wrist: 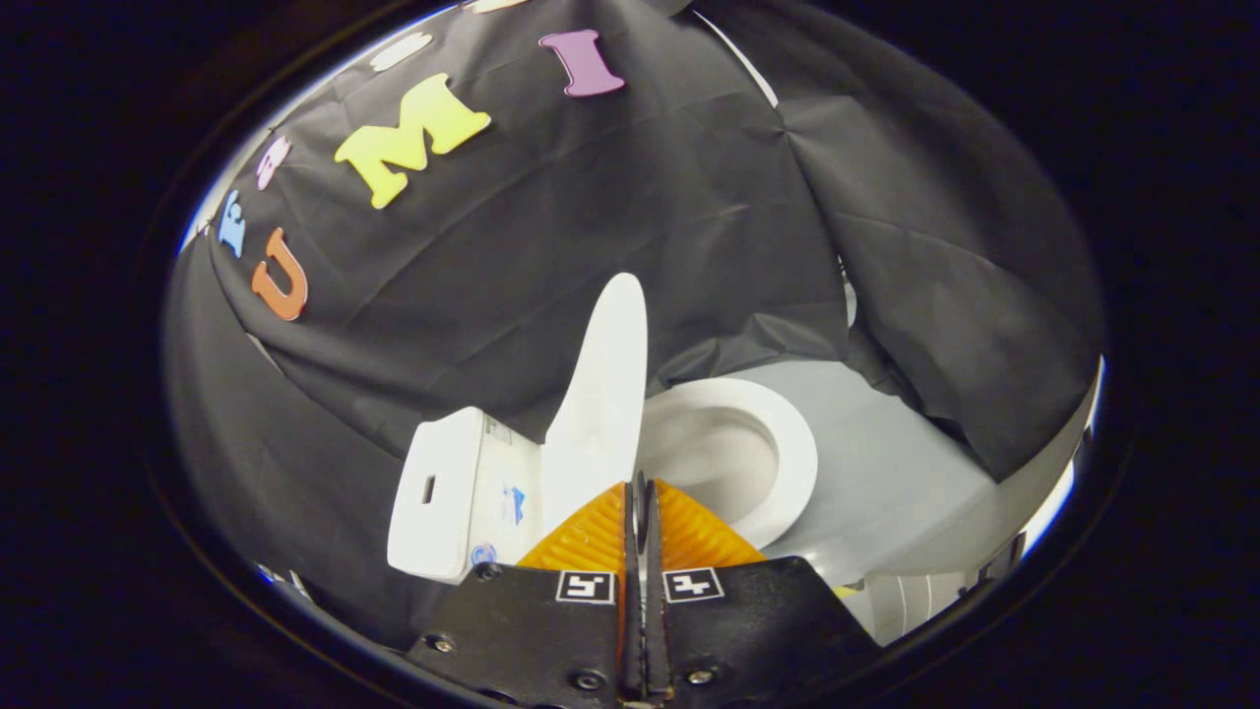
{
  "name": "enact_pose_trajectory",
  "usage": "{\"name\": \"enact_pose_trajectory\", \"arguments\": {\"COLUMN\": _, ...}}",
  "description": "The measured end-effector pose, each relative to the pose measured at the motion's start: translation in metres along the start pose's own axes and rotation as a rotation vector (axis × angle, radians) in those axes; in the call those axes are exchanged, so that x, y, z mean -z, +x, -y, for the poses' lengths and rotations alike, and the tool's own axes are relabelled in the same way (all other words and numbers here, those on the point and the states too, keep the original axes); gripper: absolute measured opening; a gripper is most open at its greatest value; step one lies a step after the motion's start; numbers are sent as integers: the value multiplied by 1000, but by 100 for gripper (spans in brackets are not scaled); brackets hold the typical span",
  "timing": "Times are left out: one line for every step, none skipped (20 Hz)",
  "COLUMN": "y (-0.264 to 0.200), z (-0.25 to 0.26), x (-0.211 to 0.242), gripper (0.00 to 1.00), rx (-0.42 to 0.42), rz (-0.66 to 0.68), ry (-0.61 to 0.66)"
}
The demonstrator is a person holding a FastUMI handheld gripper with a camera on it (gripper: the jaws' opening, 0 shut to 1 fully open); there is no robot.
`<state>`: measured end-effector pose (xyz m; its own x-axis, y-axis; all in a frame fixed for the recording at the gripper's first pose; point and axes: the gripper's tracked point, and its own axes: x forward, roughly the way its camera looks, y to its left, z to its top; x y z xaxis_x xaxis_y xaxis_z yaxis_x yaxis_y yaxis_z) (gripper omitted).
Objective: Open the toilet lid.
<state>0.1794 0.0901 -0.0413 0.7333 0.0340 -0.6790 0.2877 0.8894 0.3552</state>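
A white toilet stands ahead of me. Its lid (602,414) is raised upright, leaning back toward the white tank (443,492). The seat ring and bowl (748,453) lie uncovered beside the lid. My gripper (640,487) is shut, its two fingers pressed together with nothing between them. The fingertips sit just in front of the lid's lower edge, near the rim of the bowl, apart from the lid.
Black cloth walls hang behind and to both sides of the toilet. A pale grey floor (886,463) spreads beyond the bowl. A white panel (915,601) shows low beside the fingers.
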Motion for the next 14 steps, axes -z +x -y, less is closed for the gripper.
{"name": "enact_pose_trajectory", "arguments": {"y": -1, "z": -4, "x": -1, "gripper": 5, "rx": 9, "rz": 5, "ry": -14}}
{"name": "enact_pose_trajectory", "arguments": {"y": -3, "z": -8, "x": 0, "gripper": 5, "rx": 18, "rz": 11, "ry": -28}}
{"name": "enact_pose_trajectory", "arguments": {"y": -4, "z": -12, "x": 1, "gripper": 5, "rx": 29, "rz": 19, "ry": -43}}
{"name": "enact_pose_trajectory", "arguments": {"y": -5, "z": -16, "x": 2, "gripper": 5, "rx": 37, "rz": 26, "ry": -54}}
{"name": "enact_pose_trajectory", "arguments": {"y": -5, "z": -18, "x": 1, "gripper": 5, "rx": 42, "rz": 31, "ry": -62}}
{"name": "enact_pose_trajectory", "arguments": {"y": -6, "z": -22, "x": 0, "gripper": 5, "rx": 43, "rz": 35, "ry": -62}}
{"name": "enact_pose_trajectory", "arguments": {"y": -6, "z": -25, "x": 0, "gripper": 5, "rx": 39, "rz": 34, "ry": -56}}
{"name": "enact_pose_trajectory", "arguments": {"y": -7, "z": -30, "x": 0, "gripper": 5, "rx": 36, "rz": 33, "ry": -50}}
{"name": "enact_pose_trajectory", "arguments": {"y": -9, "z": -35, "x": 1, "gripper": 5, "rx": 29, "rz": 33, "ry": -46}}
{"name": "enact_pose_trajectory", "arguments": {"y": -10, "z": -40, "x": 1, "gripper": 5, "rx": 27, "rz": 34, "ry": -48}}
{"name": "enact_pose_trajectory", "arguments": {"y": -12, "z": -45, "x": 1, "gripper": 5, "rx": 24, "rz": 36, "ry": -54}}
{"name": "enact_pose_trajectory", "arguments": {"y": -14, "z": -52, "x": 2, "gripper": 5, "rx": 22, "rz": 39, "ry": -67}}
{"name": "enact_pose_trajectory", "arguments": {"y": -16, "z": -58, "x": 2, "gripper": 5, "rx": 20, "rz": 41, "ry": -80}}
{"name": "enact_pose_trajectory", "arguments": {"y": -17, "z": -64, "x": 2, "gripper": 5, "rx": 22, "rz": 43, "ry": -95}}
